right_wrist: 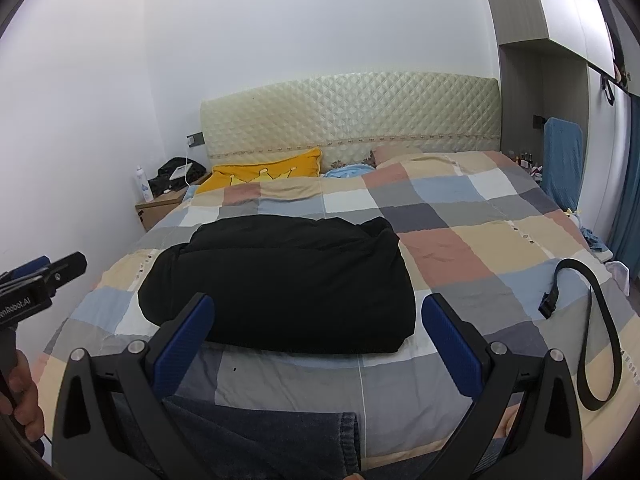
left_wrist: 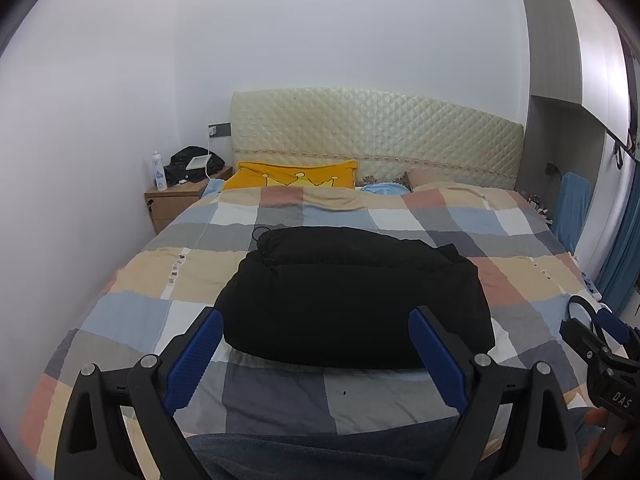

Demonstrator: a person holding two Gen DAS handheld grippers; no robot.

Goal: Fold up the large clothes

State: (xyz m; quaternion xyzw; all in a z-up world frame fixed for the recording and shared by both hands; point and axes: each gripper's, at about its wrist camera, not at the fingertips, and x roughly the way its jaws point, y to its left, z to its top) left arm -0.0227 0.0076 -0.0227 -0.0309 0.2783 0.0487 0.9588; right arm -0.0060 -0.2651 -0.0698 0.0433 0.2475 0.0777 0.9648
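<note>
Centrally, a folded black garment [left_wrist: 356, 296] lay in a thick bundle on the checked bedspread [left_wrist: 152, 312], mid-frame in the left wrist view and slightly left of centre in the right wrist view [right_wrist: 280, 280]. The left tool [left_wrist: 316, 354] hung at the bottom of its frame with its blue-padded fingers [left_wrist: 196, 356] spread wide and holding nothing, apart from the bundle's near edge. The right tool [right_wrist: 318, 340] sat likewise at the bottom of its own frame, fingers [right_wrist: 452, 348] parted and holding nothing, just short of the garment. Each tool also showed at the edge of the other's view: the right at the lower right [left_wrist: 600, 344], the left at the left edge [right_wrist: 36, 280]. A black strap [right_wrist: 600, 332] looped across the bedspread [right_wrist: 480, 248] at the right of the right wrist view. Blue denim [right_wrist: 256, 436] filled the bottom edge. A yellow pillow [left_wrist: 296, 174] rested against the quilted headboard [left_wrist: 376, 132] in the upper middle, with a wooden nightstand [left_wrist: 172, 200] and white bottle [left_wrist: 159, 170] to its left.
</note>
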